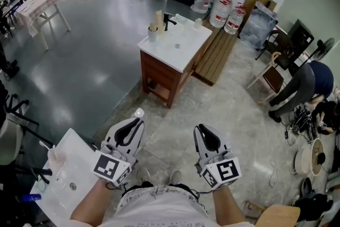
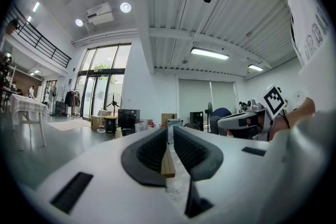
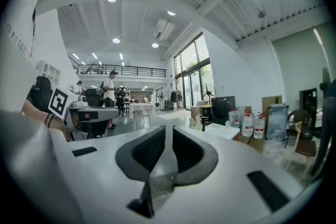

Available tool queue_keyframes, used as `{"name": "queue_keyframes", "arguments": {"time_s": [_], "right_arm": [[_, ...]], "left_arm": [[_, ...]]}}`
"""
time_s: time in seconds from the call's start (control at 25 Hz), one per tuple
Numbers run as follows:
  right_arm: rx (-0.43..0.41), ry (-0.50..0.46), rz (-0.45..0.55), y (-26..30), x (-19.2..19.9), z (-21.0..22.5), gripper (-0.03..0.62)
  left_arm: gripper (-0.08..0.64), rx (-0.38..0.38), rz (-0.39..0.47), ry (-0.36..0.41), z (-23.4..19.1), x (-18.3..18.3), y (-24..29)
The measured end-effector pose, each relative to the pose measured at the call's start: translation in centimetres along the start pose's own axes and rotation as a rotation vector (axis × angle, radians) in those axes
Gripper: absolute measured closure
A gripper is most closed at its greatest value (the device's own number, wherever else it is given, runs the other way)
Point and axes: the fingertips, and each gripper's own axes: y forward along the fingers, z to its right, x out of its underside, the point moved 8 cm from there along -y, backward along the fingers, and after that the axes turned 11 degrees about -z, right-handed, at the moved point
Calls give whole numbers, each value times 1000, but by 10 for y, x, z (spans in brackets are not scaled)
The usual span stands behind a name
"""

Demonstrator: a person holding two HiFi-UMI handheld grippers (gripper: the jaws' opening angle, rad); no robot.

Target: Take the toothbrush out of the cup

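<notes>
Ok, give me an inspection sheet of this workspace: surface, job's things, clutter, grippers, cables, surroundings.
Surface: white washbasin top on a wooden cabinet, well ahead across the floor.
Job's things: cup at the top's left edge, upright sticks in it, too small to identify.
Clutter: black tap beside the cup; water bottles behind the cabinet.
Grippers: left gripper and right gripper side by side, far from the basin, jaws slightly apart, nothing between them.
Cables: dark tangle on the floor at right.
Surroundings: open hall; a person bending over at right; second white basin at lower left.
</notes>
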Motion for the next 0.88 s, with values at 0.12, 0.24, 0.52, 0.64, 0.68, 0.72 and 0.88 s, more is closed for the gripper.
{"name": "queue_keyframes", "arguments": {"time_s": [0.12,0.24,0.52,0.64,0.68,0.72,0.88], "right_arm": [[-2,0,-2,1,0,0,530],[-2,0,-1,0,-1,1,513],[-1,4,5,0,-1,2,475],[-2,9,6,0,-1,4,456],[-3,10,7,0,-1,4,450],[-4,10,8,0,-1,4,443],[-4,10,11,-1,-3,4,416]], "left_arm": [[496,-4,-2,-1,-1,0,0],[485,-6,-3,-2,-1,-1,1],[449,-4,-3,-8,-1,0,2],[436,-8,-5,-7,-1,-1,3],[432,-10,-6,-7,-1,-1,2],[427,-12,-6,-7,-1,0,2],[409,-19,-4,-8,-2,-1,1]]}}
